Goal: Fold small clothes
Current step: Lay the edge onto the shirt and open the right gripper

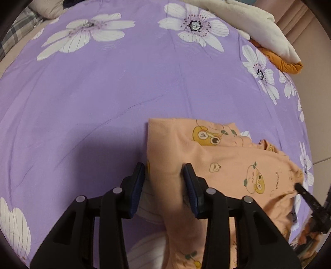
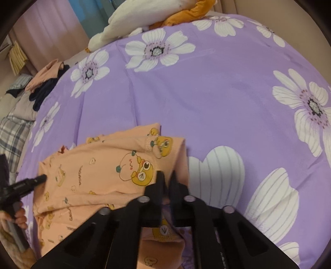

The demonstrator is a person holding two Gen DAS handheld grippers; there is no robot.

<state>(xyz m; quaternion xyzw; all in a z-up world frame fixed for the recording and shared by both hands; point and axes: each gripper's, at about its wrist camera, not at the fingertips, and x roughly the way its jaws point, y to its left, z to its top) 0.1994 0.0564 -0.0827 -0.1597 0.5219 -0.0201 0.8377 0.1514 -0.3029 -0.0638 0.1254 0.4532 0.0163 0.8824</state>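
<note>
Black fingers of the left gripper (image 1: 164,171) fill the foreground of its own view, standing apart astride the near left edge of the peach garment (image 1: 217,165); whether the blue pads press the cloth cannot be told, since the fabric between them looks slack and a fold runs under the right-hand pad. Across the garment, the right gripper (image 2: 167,175) has its fingers drawn together, apparently pinching a raised ridge of the cloth at the right-hand hem, beside the stitched cuff. The garment lies partly folded and rumpled on the purple flowered bedsheet (image 1: 124,82), between the two tools; a person's hand (image 2: 19,215) carries the left tool's handle. Thin knit of this kind is judged light, limp and unbreakable, with no stiffness to hold a crease unaided, so hems, cuffs and corners offer the surest hold, and layers may slip over one another. Printed cartoon figures repeat over the fabric alongside a short word, too small and inverted to read with confidence. A cream plush toy (image 2: 144,18) rests at the far edge.
</note>
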